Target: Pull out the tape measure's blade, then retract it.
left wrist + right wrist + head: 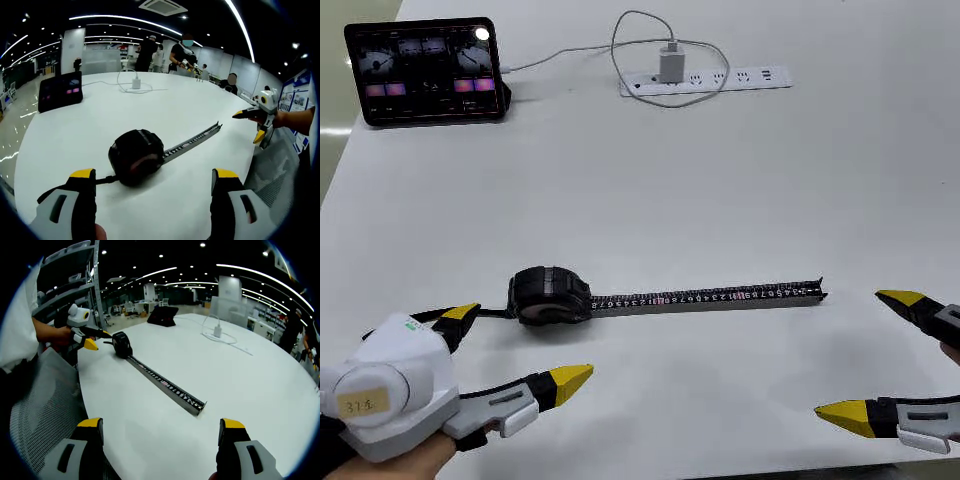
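The tape measure, a round black case [549, 296] with a dark, numbered blade [710, 296] drawn out flat to the right, is seen lying on the broad white table [720, 180], towards its near edge. A dark tablet with a lit screen [428, 70] is propped at the far left corner. The left gripper [517, 345], grey with yellow-tipped black jaws, is held with its jaws wide apart just in front of the case, nothing being clasped. The right gripper [870, 356] is likewise spread wide, near the blade's hooked end [820, 290] but apart from it. A white power strip [710, 80] is laid at the far side, with a white charger [672, 62] plugged into it.
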The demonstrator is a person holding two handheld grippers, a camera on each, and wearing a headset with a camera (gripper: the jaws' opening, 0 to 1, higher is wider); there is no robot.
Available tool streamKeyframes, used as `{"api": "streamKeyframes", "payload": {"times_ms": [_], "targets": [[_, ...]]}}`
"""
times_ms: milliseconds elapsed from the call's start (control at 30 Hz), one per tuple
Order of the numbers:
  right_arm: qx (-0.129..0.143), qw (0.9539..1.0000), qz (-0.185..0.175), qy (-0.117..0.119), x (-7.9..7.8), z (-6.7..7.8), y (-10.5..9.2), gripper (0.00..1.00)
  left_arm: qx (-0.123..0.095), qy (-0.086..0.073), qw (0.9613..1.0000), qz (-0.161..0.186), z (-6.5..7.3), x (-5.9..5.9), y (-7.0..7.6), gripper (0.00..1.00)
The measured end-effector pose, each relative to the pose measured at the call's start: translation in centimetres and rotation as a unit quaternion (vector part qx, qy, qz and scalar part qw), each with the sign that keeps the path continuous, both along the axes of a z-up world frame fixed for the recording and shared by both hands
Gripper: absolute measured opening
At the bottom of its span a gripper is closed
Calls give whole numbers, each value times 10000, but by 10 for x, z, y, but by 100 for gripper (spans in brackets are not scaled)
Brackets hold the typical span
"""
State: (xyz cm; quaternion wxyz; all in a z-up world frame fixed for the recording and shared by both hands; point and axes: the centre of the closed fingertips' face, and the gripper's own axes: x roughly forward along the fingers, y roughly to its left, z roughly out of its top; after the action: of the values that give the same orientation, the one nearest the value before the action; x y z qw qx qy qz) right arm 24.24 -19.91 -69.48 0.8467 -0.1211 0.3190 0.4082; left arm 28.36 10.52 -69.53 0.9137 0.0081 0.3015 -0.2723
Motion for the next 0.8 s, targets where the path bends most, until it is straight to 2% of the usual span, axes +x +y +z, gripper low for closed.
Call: {"api": "streamKeyframes", "payload": {"times_ms": [33,267,333,400,467,667,733,800], "targets": [[-4,10000,0,1,1,0,0,95,83,-46,9999,37,-1,3,1,93],[-14,10000,-26,-12,4,0,-4,94,64,-16,9999,146,-7,12,-4,91],[-26,10000,-24,-7,4,0,-5,94,29,0,9998,199,-8,14,-5,91],[-27,10000,-28,-5,5,-1,-6,94,-102,86,9994,307,-11,16,-6,90],[-34,10000,-31,-5,6,-2,-6,94,-94,58,9994,338,-12,18,-8,90],[-53,10000,-16,14,8,-3,-7,94,-169,119,9985,510,-17,25,-11,89],[-69,10000,-3,21,9,-3,-8,93,-297,147,9981,522,-16,26,-15,87],[-79,10000,-6,14,11,-2,-9,93,-294,149,9981,521,-17,28,-18,87]]}}
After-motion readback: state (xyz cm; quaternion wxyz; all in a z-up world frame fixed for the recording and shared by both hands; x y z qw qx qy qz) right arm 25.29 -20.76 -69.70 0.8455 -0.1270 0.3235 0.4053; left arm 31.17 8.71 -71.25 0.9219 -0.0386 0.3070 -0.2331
